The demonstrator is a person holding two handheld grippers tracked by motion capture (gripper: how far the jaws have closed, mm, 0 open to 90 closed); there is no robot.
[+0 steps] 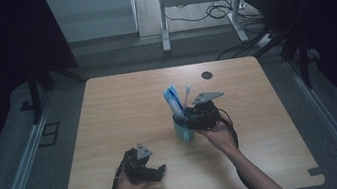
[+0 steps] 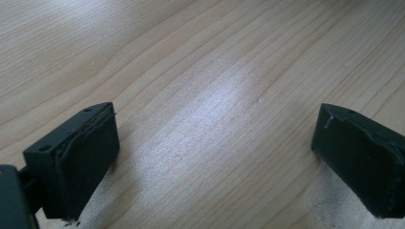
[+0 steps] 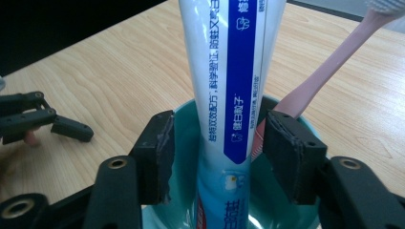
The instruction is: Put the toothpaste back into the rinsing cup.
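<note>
A teal cup [image 1: 182,132] stands upright near the middle of the wooden table [image 1: 123,111]. In it stand a white-and-blue toothpaste tube [image 1: 173,101] and a pink toothbrush [image 1: 187,93]. My right gripper [image 1: 189,120] hovers over the cup's right side. In the right gripper view the tube [image 3: 229,71] rises between the jaws of my right gripper [image 3: 217,152], which stands open with a gap on the left pad's side. The toothbrush [image 3: 329,67] leans behind the right pad, inside the cup [image 3: 184,143]. My left gripper [image 1: 159,170] rests open near the table's front edge; nothing lies between its jaws [image 2: 215,148].
A small black round mark [image 1: 206,75] sits at the table's back right. Behind the table stand a white desk frame [image 1: 163,19] and loose cables [image 1: 217,12] on the floor. Metal rails [image 1: 21,172] run along both sides of the table.
</note>
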